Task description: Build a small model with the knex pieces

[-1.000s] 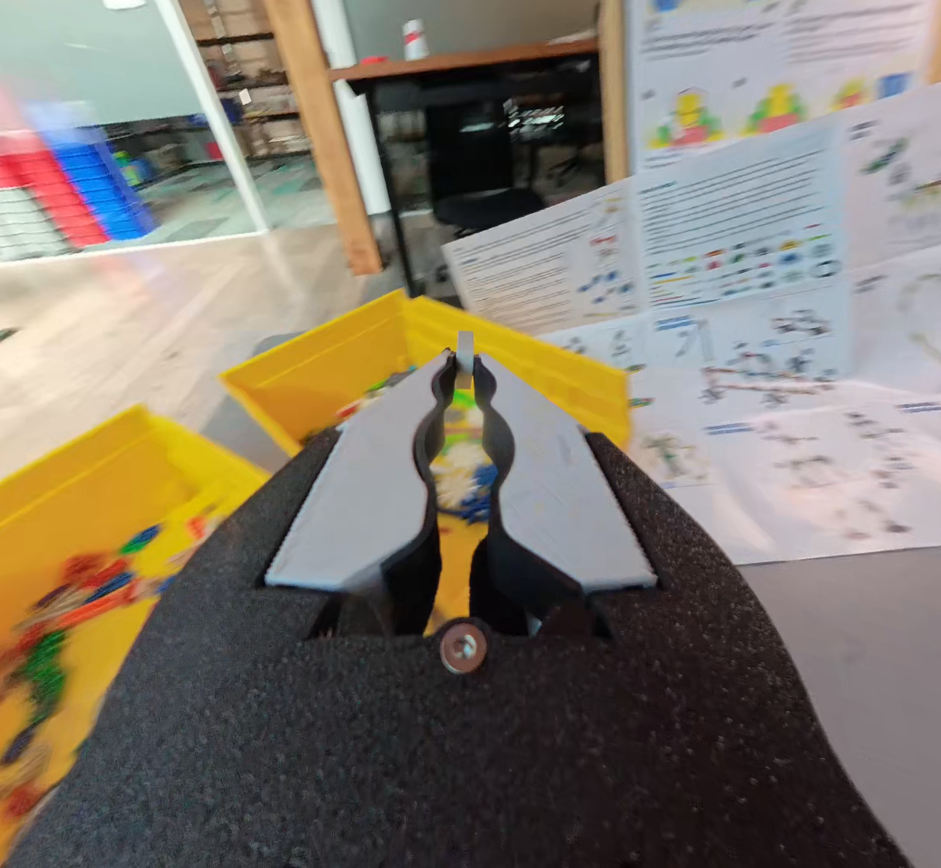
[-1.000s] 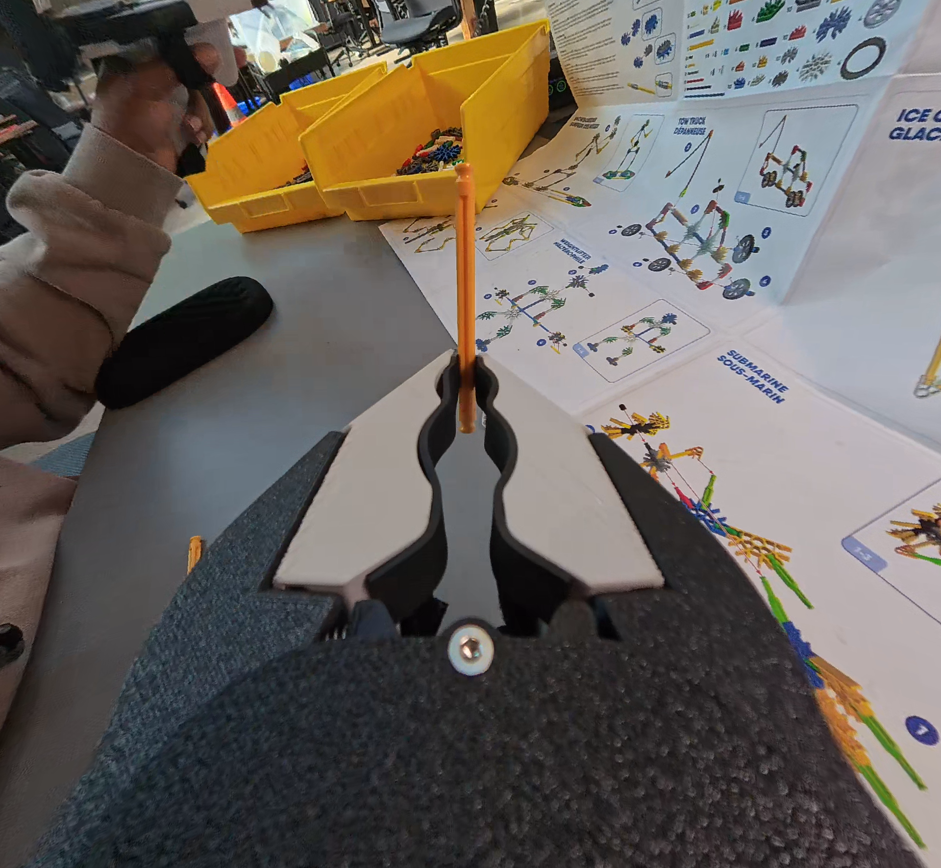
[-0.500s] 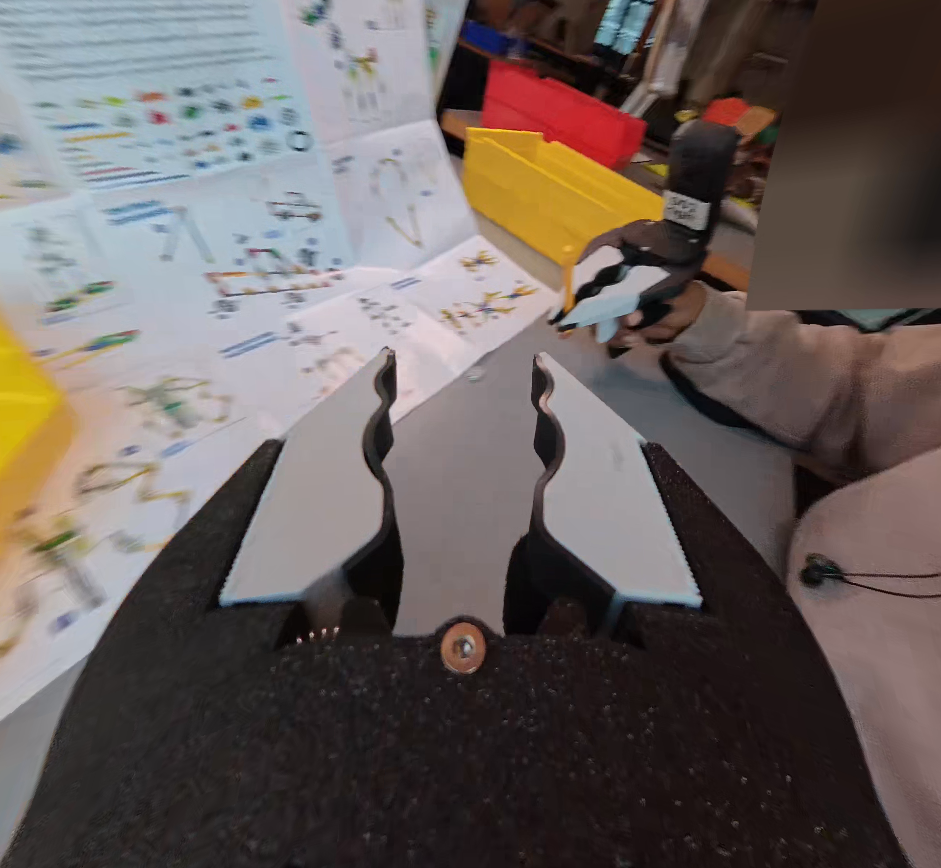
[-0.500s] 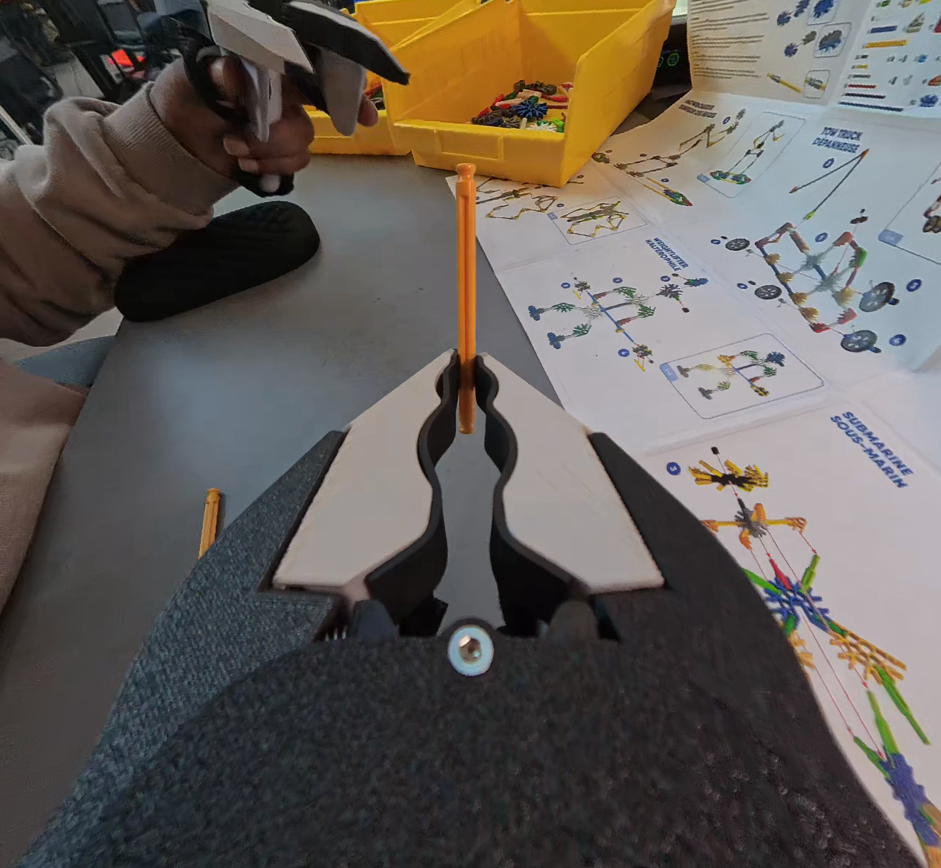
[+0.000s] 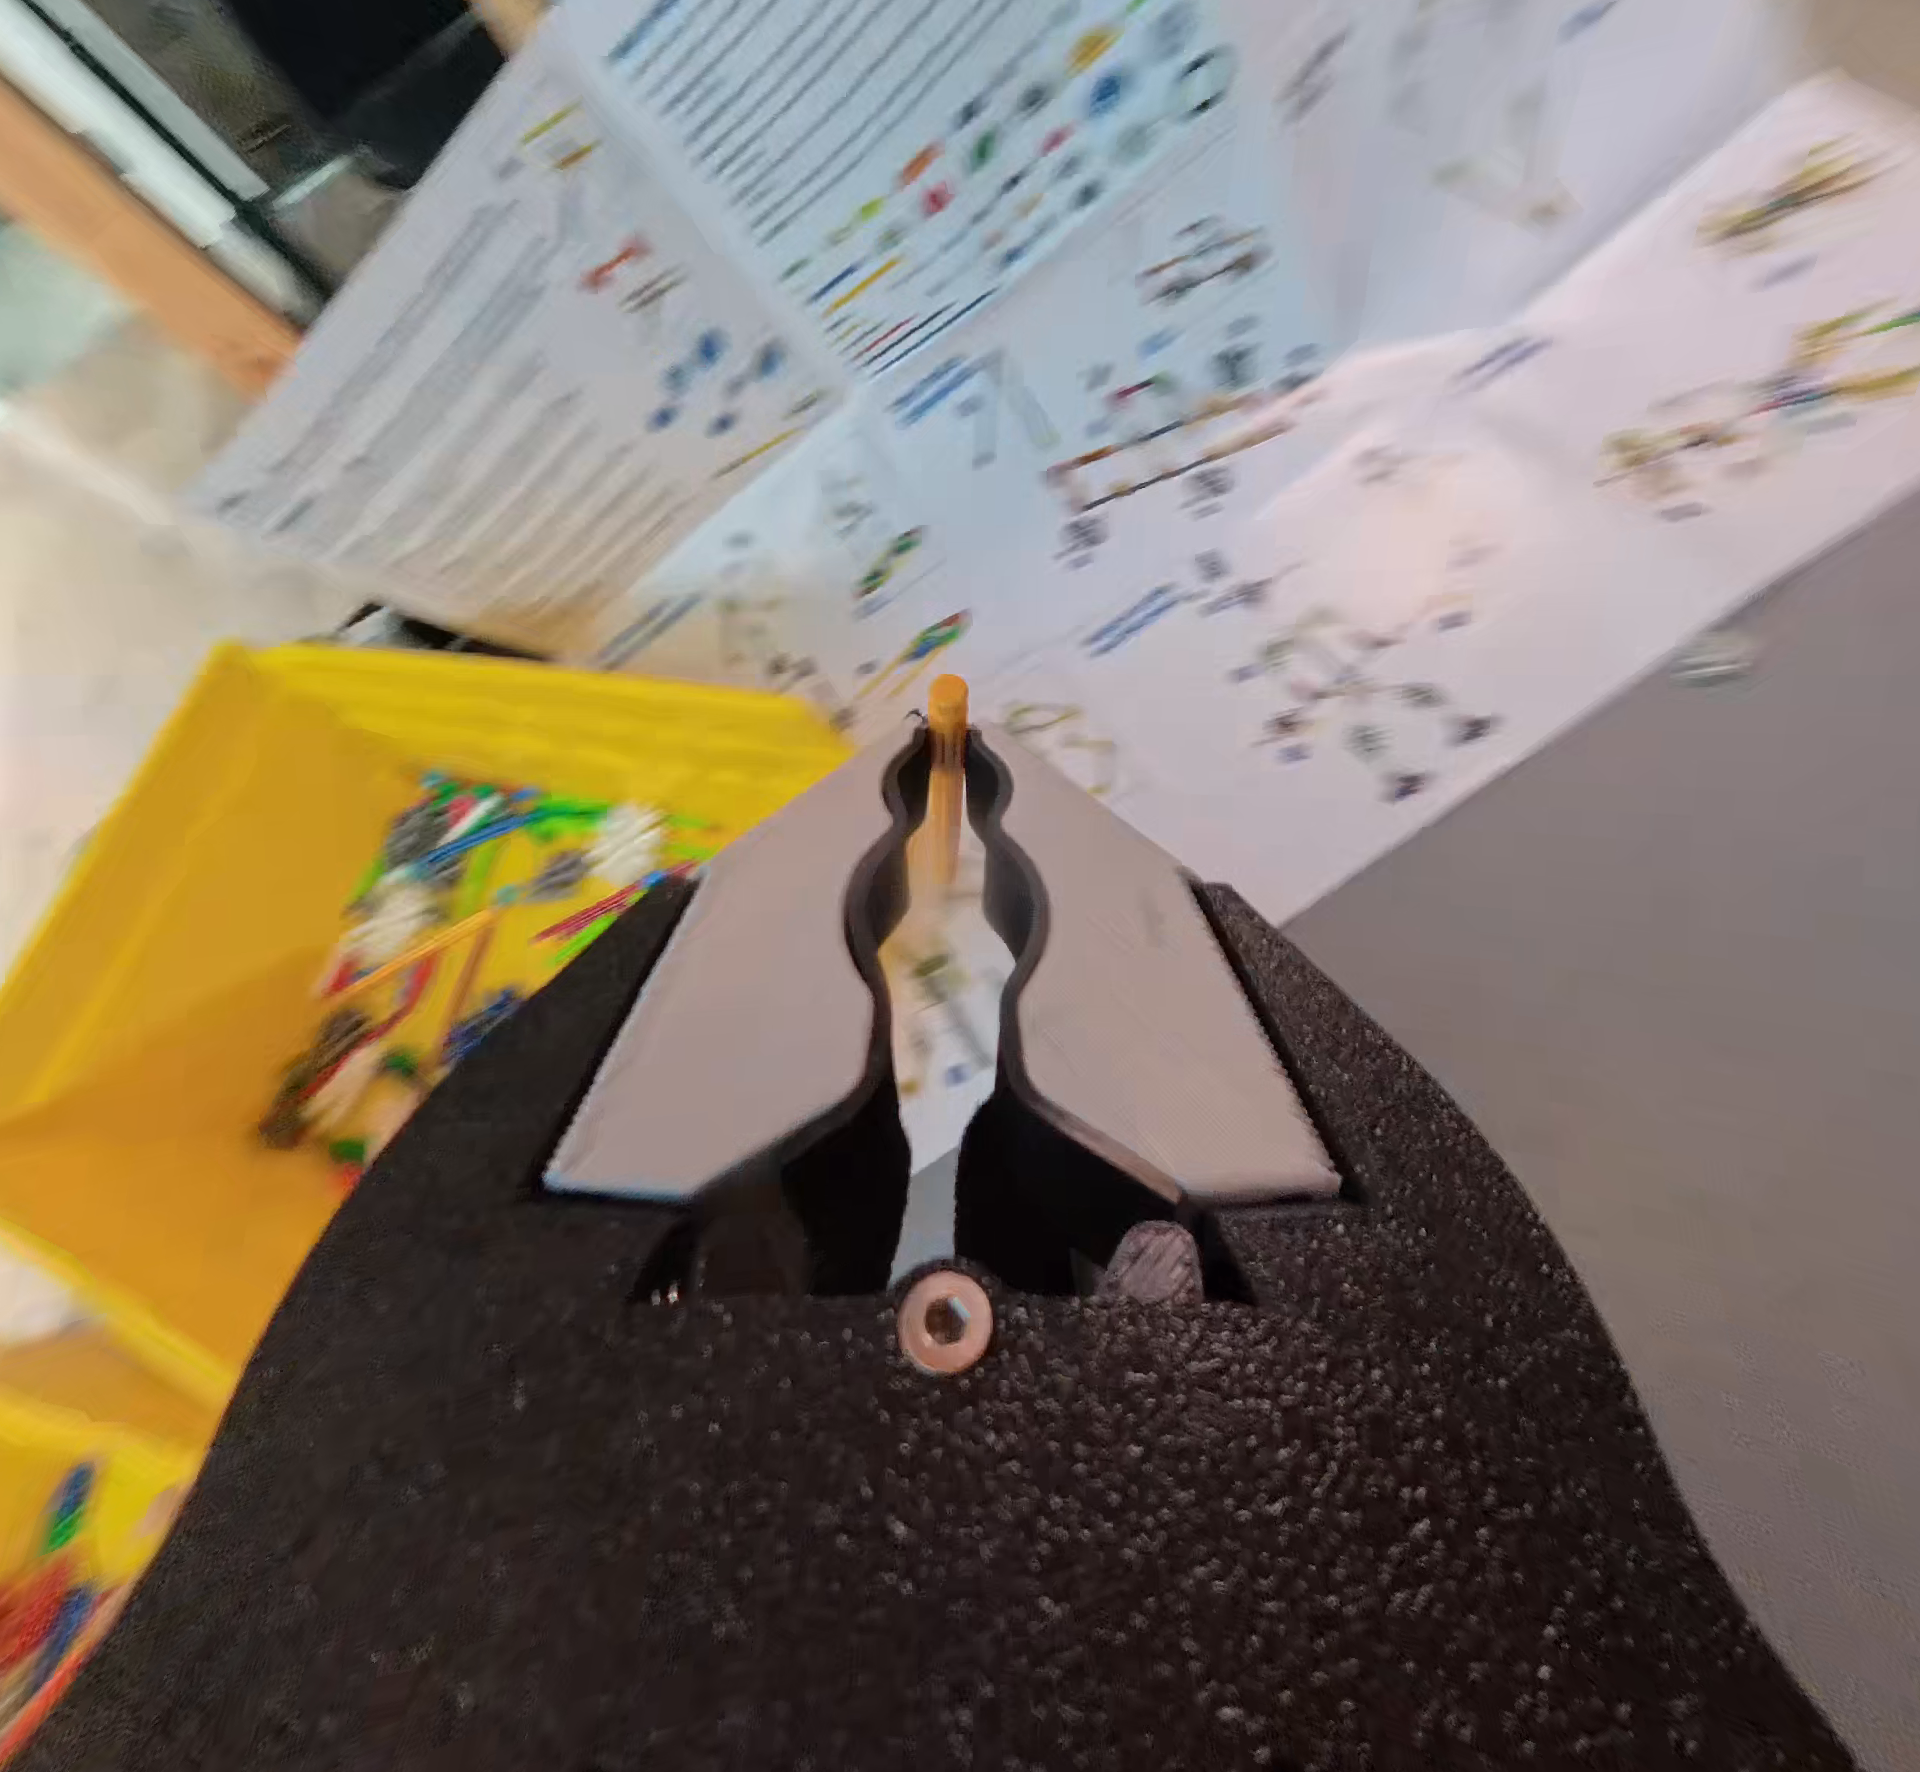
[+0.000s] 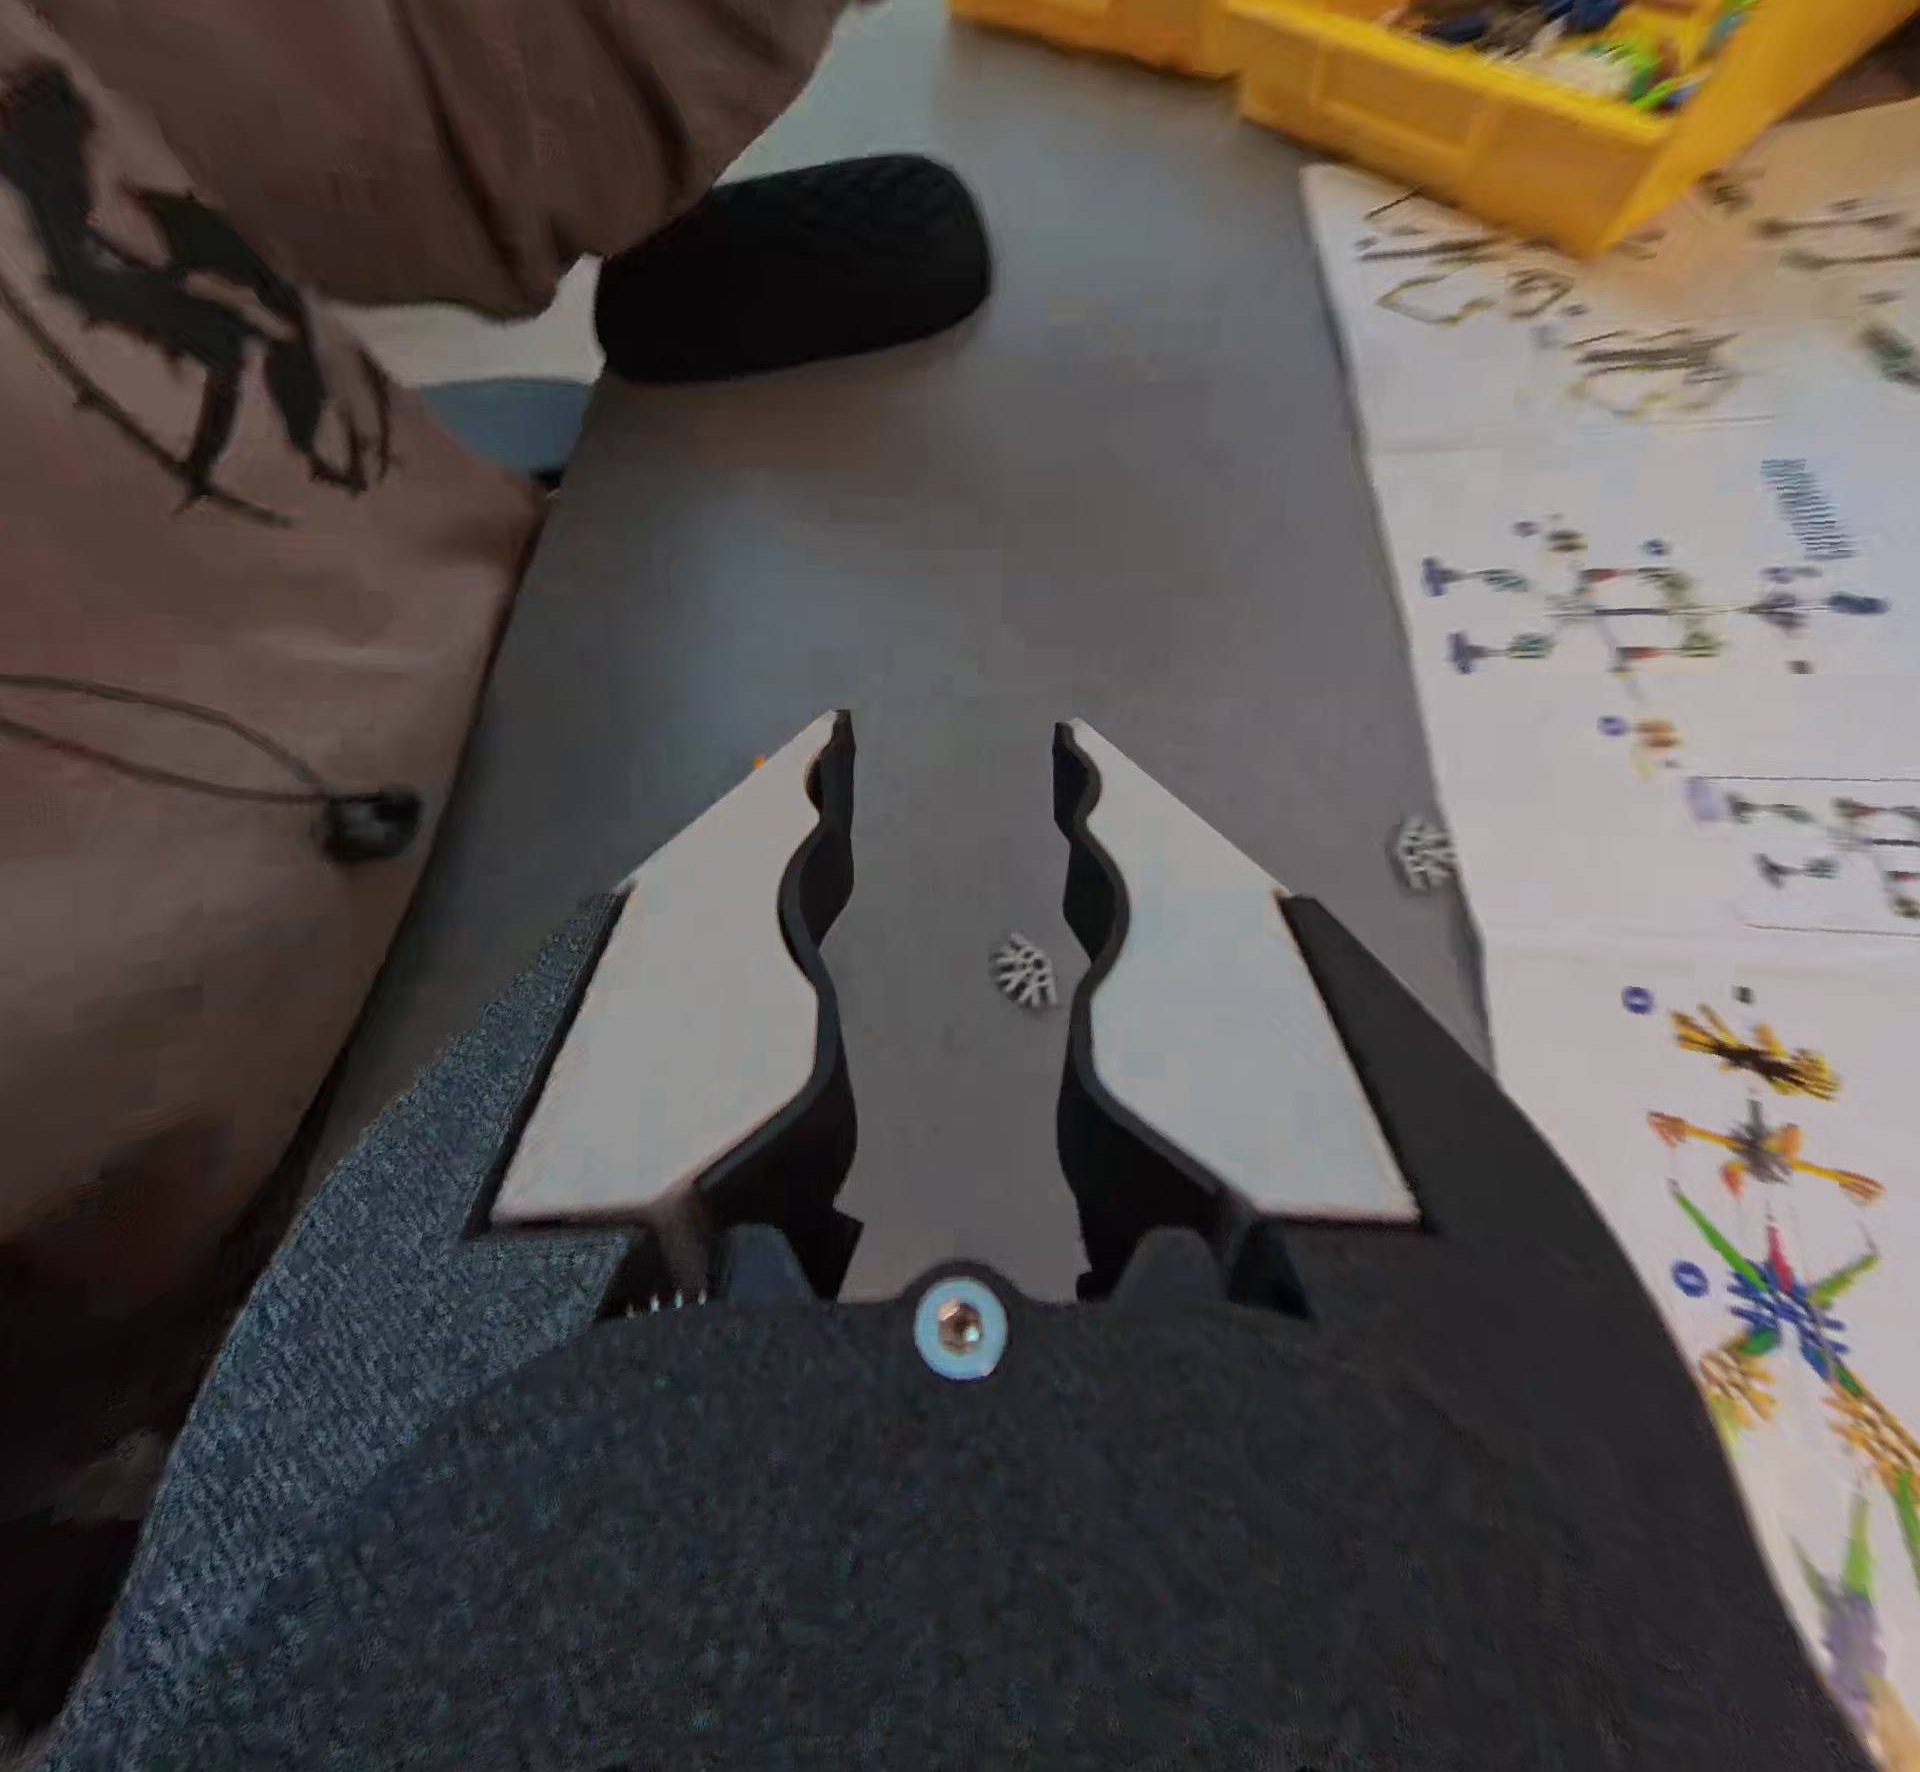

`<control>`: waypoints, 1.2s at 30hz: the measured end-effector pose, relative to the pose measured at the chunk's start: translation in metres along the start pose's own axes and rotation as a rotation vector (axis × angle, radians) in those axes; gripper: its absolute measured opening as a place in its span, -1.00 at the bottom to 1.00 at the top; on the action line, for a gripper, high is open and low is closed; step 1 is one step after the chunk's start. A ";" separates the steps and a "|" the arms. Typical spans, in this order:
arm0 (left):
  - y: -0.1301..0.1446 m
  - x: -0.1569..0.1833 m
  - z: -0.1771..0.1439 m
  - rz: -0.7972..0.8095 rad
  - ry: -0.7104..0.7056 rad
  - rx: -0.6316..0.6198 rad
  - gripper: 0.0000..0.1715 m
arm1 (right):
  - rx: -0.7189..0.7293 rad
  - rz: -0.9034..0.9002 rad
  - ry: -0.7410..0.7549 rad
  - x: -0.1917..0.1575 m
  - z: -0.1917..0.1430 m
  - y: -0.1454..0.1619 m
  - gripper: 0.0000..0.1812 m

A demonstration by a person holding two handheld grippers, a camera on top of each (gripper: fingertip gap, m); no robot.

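Observation:
My left gripper is shut on an orange rod and holds it in the air, its tip poking out past the fingertips, above the paper instruction sheets and beside a yellow bin. My right gripper is open and empty, low over the grey table. A small white snowflake connector lies on the table between its fingers, close to the right finger. A second white connector lies at the edge of the sheets.
Two yellow bins of mixed coloured parts stand at the far end of the table. A black padded rest lies at the table's left edge. A person's brown sleeve and body fill the left side. Instruction sheets cover the right. There is about 30 cm between the tips of the two grippers.
The orange rod has passed from my right gripper to my left one. My left gripper opened, then shut on the rod and swung back toward the bin. My right gripper opened and dropped toward the table.

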State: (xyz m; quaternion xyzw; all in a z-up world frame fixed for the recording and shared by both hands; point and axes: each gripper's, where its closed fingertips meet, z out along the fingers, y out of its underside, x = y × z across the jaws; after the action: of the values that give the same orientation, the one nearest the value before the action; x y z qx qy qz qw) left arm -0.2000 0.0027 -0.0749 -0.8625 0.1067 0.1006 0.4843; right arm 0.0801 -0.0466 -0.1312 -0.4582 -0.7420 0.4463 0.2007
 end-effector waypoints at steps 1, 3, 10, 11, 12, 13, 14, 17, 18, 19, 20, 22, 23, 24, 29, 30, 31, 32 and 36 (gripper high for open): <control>0.017 -0.043 0.002 0.026 -0.136 -0.075 -0.93 | -0.114 -0.040 -0.111 -0.026 0.002 0.017 -0.59; 0.059 -0.100 0.007 0.046 -0.276 -0.276 -0.93 | -0.338 -0.154 -0.192 -0.056 0.011 0.054 -0.58; 0.023 -0.021 0.019 0.017 0.026 -0.085 -0.40 | -0.570 -0.209 -0.219 -0.068 0.043 0.094 -0.97; 0.013 0.026 0.014 0.019 0.202 -0.040 -0.43 | -0.564 -0.219 -0.211 -0.066 0.042 0.093 -0.99; 0.007 0.077 0.003 0.029 0.396 -0.009 -0.46 | -0.542 -0.239 -0.184 -0.061 0.042 0.090 -1.00; 0.005 0.125 -0.011 0.041 0.576 0.009 -0.47 | -0.502 -0.249 -0.153 -0.055 0.043 0.083 -1.00; 0.008 0.169 -0.025 0.058 0.723 0.005 -0.47 | -0.449 -0.255 -0.119 -0.049 0.042 0.072 -1.00; 0.034 0.261 -0.048 0.164 0.943 -0.075 -0.46 | -0.315 -0.301 -0.008 -0.032 0.035 0.042 -1.00; 0.044 0.278 -0.047 0.208 0.945 -0.106 -0.50 | -0.277 -0.318 0.019 -0.030 0.034 0.034 -1.00; 0.053 0.290 -0.047 0.257 0.950 -0.132 -0.61 | -0.251 -0.327 0.039 -0.028 0.034 0.028 -1.00; 0.057 0.297 -0.046 0.304 0.949 -0.137 -0.84 | -0.225 -0.339 0.059 -0.027 0.033 0.022 -1.00; 0.054 0.293 -0.039 0.368 0.880 -0.106 -0.94 | -0.167 -0.359 0.118 -0.020 0.030 0.011 -1.00; 0.046 0.286 -0.038 0.362 0.863 -0.076 -0.94 | -0.108 -0.360 0.156 -0.014 0.026 0.001 -1.00; 0.036 0.275 -0.038 0.336 0.837 -0.046 -0.94 | -0.028 -0.352 0.213 -0.006 0.020 -0.012 -1.00; 0.012 0.074 -0.007 0.185 0.150 -0.044 -0.94 | -0.102 -0.195 0.288 0.031 -0.005 0.012 -0.57; 0.020 0.024 -0.004 0.130 0.003 -0.085 -0.94 | -0.191 -0.169 0.208 0.025 -0.001 0.033 -0.59; 0.037 -0.017 -0.001 0.084 -0.099 -0.164 -0.94 | -0.268 -0.148 0.156 0.021 0.002 0.051 -0.58; 0.055 -0.048 0.002 0.046 -0.167 -0.243 -0.88 | -0.322 -0.137 0.130 0.019 0.007 0.065 -0.58; 0.066 -0.066 0.016 -0.054 -0.141 -0.198 -0.51 | -0.413 -0.083 0.063 0.016 0.022 0.091 -0.61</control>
State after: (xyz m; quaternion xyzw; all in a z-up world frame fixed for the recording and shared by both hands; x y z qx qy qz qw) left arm -0.2829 -0.0117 -0.1182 -0.8994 0.0385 0.1580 0.4058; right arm 0.1020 -0.0269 -0.2216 -0.4724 -0.8293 0.2616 0.1436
